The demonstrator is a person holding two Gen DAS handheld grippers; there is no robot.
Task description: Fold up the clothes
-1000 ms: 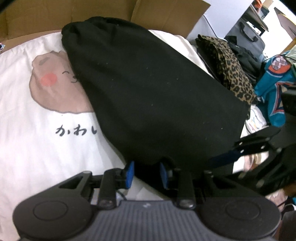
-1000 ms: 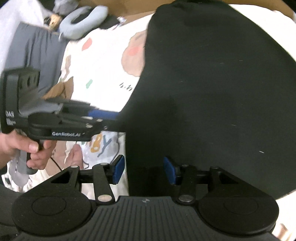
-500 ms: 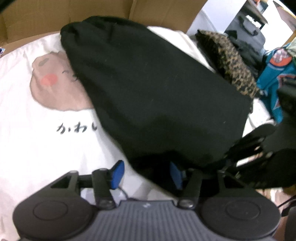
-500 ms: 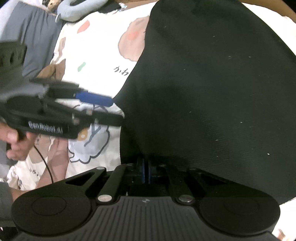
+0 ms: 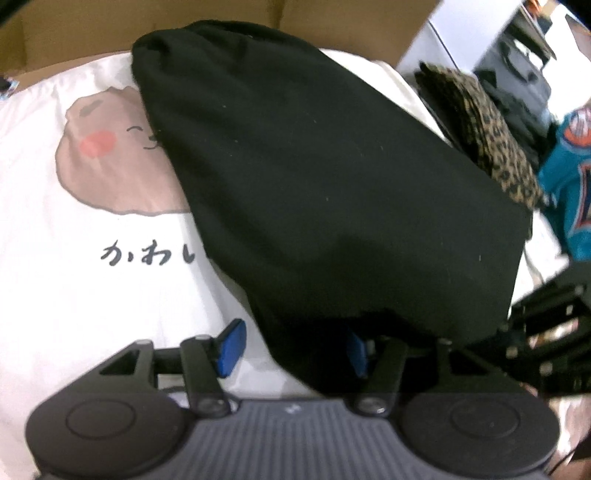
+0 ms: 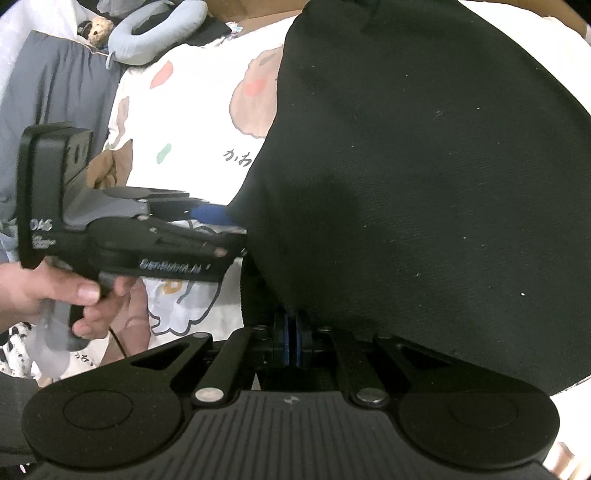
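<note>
A black garment (image 5: 314, 192) lies spread on a white printed sheet (image 5: 74, 236); it also fills the right wrist view (image 6: 424, 177). My left gripper (image 5: 293, 347) is open, its blue pads either side of the garment's near edge, the right pad partly under the cloth. My right gripper (image 6: 291, 332) is shut on the garment's near hem. The left gripper's body (image 6: 122, 236) shows in the right wrist view at the garment's left edge, held by a hand.
A leopard-print garment (image 5: 491, 140) and a teal jersey (image 5: 569, 184) lie to the right. Cardboard (image 5: 332, 14) stands behind. A grey neck pillow (image 6: 159, 29) and a grey cover (image 6: 55, 99) lie at the left.
My right gripper closed on the garment's hem. My left gripper opened wider at the garment's near edge and stays beside its left side.
</note>
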